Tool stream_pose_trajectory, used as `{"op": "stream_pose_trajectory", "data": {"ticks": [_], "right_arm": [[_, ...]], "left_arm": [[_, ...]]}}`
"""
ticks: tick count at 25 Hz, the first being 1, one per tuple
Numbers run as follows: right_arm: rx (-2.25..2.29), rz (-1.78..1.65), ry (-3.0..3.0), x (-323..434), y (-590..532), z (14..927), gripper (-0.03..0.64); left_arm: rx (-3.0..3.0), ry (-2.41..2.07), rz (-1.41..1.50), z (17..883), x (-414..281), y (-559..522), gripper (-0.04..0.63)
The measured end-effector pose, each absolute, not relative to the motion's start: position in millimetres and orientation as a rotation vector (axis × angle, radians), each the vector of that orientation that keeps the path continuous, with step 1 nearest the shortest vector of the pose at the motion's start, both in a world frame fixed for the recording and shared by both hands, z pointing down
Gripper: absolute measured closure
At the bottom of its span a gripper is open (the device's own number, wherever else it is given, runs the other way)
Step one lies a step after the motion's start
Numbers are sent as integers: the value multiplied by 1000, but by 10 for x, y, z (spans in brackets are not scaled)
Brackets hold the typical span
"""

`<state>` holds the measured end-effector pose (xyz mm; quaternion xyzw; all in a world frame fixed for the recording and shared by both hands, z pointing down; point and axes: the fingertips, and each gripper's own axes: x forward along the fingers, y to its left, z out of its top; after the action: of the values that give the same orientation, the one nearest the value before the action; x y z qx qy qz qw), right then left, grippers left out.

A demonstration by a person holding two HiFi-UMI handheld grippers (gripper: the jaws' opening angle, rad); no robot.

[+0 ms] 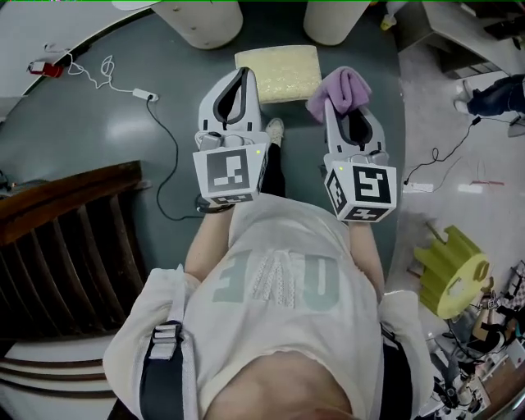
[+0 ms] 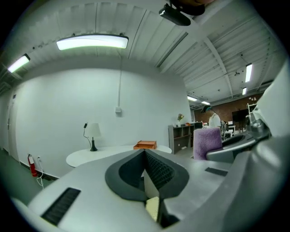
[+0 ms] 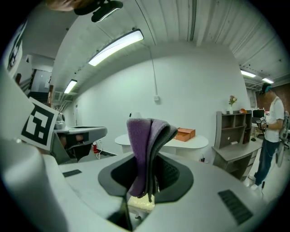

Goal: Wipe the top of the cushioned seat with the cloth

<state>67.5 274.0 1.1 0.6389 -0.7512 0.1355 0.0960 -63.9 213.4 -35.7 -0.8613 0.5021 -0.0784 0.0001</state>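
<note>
The cushioned seat (image 1: 280, 71) is a pale yellow square pad on the floor ahead of me. My right gripper (image 1: 331, 105) is shut on a folded purple cloth (image 1: 339, 89), held just right of the seat's near corner. In the right gripper view the cloth (image 3: 146, 149) stands up between the jaws, with a strip of the yellow seat (image 3: 141, 203) showing below. My left gripper (image 1: 244, 80) is shut with nothing in it, over the seat's near left edge. In the left gripper view the jaws (image 2: 147, 174) meet, and the cloth (image 2: 206, 141) shows at the right.
Two round pale table bases (image 1: 199, 20) stand beyond the seat. A white cable with a plug (image 1: 145, 95) trails over the grey floor at left. Dark wooden stairs (image 1: 66, 246) lie at my left, a yellow stool (image 1: 452, 271) at my right. A person's legs (image 1: 492, 97) stand far right.
</note>
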Motion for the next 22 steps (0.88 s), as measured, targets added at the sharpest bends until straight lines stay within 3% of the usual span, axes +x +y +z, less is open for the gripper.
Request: {"op": "stream_pose_trajectory", "data": {"ticks": [12, 22], "right_arm": [[1917, 280, -2197, 566, 797, -257, 523], [1893, 360, -2165, 599, 480, -51, 523]], "left_arm": [[-2717, 1537, -179, -579, -617, 281, 589], [-2778, 1601, -279, -258, -550, -44, 589]]}}
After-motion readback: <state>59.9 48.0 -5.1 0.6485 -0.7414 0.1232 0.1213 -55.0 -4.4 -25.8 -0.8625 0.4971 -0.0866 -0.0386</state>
